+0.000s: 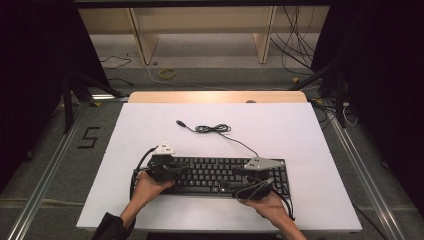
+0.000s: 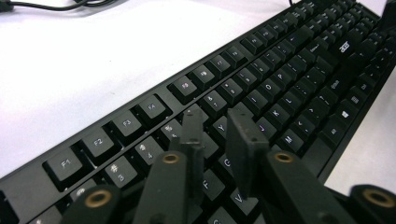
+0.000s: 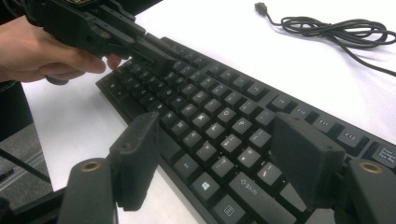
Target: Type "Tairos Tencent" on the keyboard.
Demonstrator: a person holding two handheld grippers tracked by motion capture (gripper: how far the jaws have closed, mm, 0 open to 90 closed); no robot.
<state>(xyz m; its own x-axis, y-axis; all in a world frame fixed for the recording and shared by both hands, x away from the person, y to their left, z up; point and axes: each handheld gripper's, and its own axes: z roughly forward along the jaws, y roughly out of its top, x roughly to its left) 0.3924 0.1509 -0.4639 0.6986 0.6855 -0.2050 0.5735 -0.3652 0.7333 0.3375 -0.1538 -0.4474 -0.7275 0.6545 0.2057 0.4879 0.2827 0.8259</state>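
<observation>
A black keyboard point(image 1: 215, 176) lies flat on the white tabletop point(image 1: 280, 125) near its front edge. Its cable point(image 1: 213, 129) lies coiled behind it and ends in a loose USB plug point(image 1: 180, 122). My left gripper point(image 1: 184, 170) hovers low over the keyboard's left end, pointing right. In the left gripper view its jaws point(image 2: 217, 128) stand a narrow gap apart above the letter keys point(image 2: 280, 84), with nothing between them. My right gripper point(image 1: 236, 175) is over the keyboard's right part, pointing left. Its jaws point(image 3: 215, 123) are wide open above the keys point(image 3: 210, 107), holding nothing.
The right gripper view shows the left hand and left gripper point(image 3: 107, 28) above the far end of the keyboard, and the coiled cable point(image 3: 336, 28) on the bare white surface beyond. Dark floor, metal rails point(image 1: 45, 175) and wooden shelving point(image 1: 200, 30) surround the table.
</observation>
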